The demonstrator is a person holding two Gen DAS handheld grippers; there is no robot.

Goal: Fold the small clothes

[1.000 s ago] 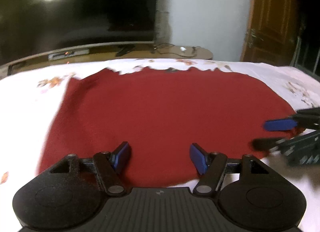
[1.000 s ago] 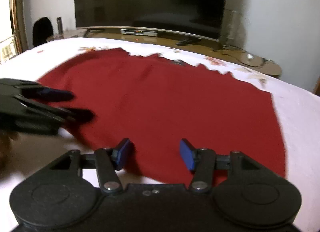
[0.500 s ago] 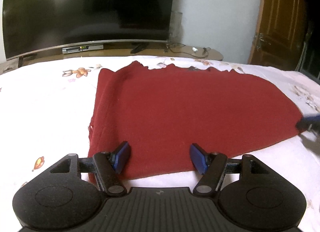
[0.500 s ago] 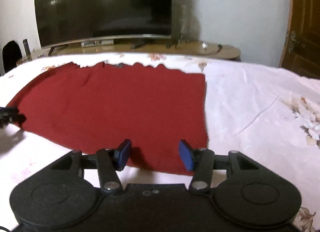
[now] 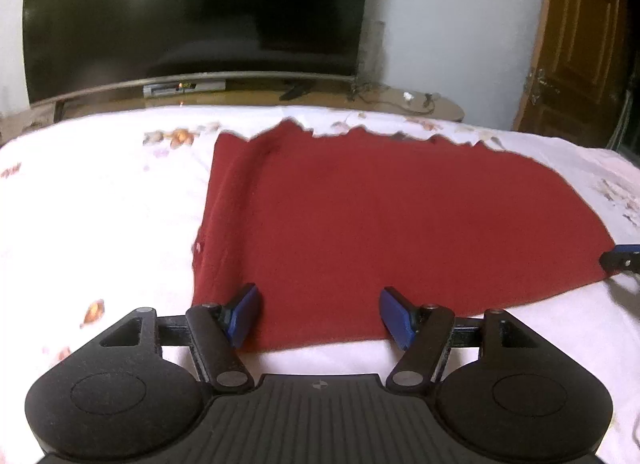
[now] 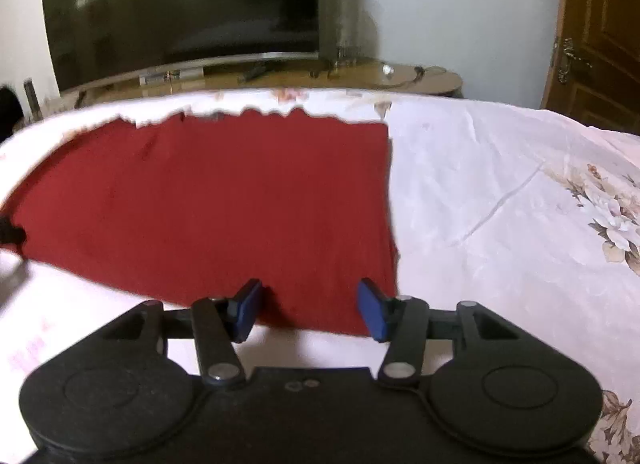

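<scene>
A dark red garment (image 5: pixel 380 224) lies spread flat on the white floral bedsheet (image 5: pixel 100 216). My left gripper (image 5: pixel 318 314) hangs open over its near left corner, nothing between the blue pads. My right gripper (image 6: pixel 308 310) stands open over the near right corner of the same red garment (image 6: pixel 208 204), its pads apart and nothing pinched. The right gripper's tip (image 5: pixel 620 260) shows at the right edge of the left wrist view; the left gripper's tip (image 6: pixel 10 234) shows at the left edge of the right wrist view.
Beyond the bed stands a large dark television (image 5: pixel 192 12) on a low wooden stand (image 5: pixel 400 100) with cables. A wooden door (image 5: pixel 580 44) is at the right. The bedsheet (image 6: pixel 500 204) stretches bare to the right of the garment.
Both grippers have drawn apart sideways, the left toward the garment's left corner and the right toward its right corner. The garment has stayed flat.
</scene>
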